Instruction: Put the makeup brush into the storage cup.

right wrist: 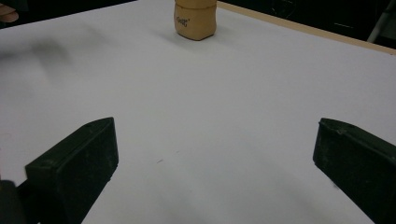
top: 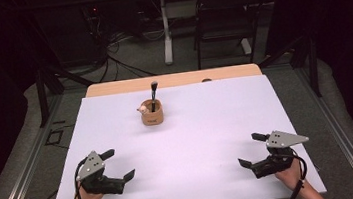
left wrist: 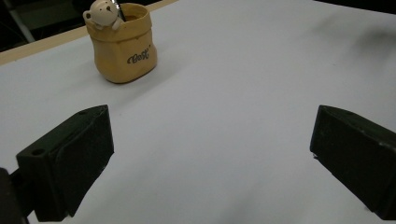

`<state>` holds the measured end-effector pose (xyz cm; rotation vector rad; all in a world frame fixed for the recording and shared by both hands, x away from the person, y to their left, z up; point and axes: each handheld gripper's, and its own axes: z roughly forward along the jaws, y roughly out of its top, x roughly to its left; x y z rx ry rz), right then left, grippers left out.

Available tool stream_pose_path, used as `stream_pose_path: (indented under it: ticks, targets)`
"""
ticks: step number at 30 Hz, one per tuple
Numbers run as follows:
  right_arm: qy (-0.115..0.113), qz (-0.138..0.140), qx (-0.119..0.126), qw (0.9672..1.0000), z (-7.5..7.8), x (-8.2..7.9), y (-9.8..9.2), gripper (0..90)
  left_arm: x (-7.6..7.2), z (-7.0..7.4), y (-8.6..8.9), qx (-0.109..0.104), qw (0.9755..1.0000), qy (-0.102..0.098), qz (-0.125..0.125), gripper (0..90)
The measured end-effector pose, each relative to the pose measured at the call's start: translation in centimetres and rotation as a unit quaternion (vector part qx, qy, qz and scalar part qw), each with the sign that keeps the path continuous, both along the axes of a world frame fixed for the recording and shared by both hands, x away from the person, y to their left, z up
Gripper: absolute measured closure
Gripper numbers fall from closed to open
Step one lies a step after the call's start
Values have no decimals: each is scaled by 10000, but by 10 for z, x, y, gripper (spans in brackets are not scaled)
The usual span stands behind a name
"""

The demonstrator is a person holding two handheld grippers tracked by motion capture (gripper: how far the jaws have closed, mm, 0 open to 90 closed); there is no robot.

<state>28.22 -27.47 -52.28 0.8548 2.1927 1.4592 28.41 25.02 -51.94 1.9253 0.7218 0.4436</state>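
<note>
Grippers sit low at the near edge of the white table cover (top: 209, 141), both idle. Left gripper (top: 116, 165) has its jaws spread wide with nothing between them, and the right gripper (top: 253, 148) mirrors it, jaws wide and empty too.

Well ahead of them, near the far middle of the cover, stands the tan sack-shaped holder (top: 151, 114), upright, with a little white bear figure (left wrist: 102, 13) perched on its rim and a dark-handled brush (top: 154, 94) standing inside it. From the left gripper view the holder (left wrist: 125, 44) looks glazed and hard, probably ceramic: stiff, smooth, likely a bit slippery and breakable if tipped. The brush looks light and thin, and it leans loosely, so I'd take it by the handle just above the rim and lift straight up. The holder itself would want a squeeze across its pinched waist, away from the bear.

Nothing stands in the way on the cover; the path from either side is open. Beyond the wooden table edge (top: 172, 80), a chair (top: 225, 18) and cables (top: 120, 60) stay well apart.
</note>
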Motion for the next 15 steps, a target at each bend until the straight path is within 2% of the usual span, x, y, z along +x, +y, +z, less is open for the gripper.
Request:
stream_pose_path:
  ticks: [4,15]
  targets:
    - [0,21,-28,10000,0,0,0,0,-3,-4,4,49,10000,46,16,0]
    - [3,69,-33,10000,-1,0,1,0,1,-6,8,46,10000,69,36,0]
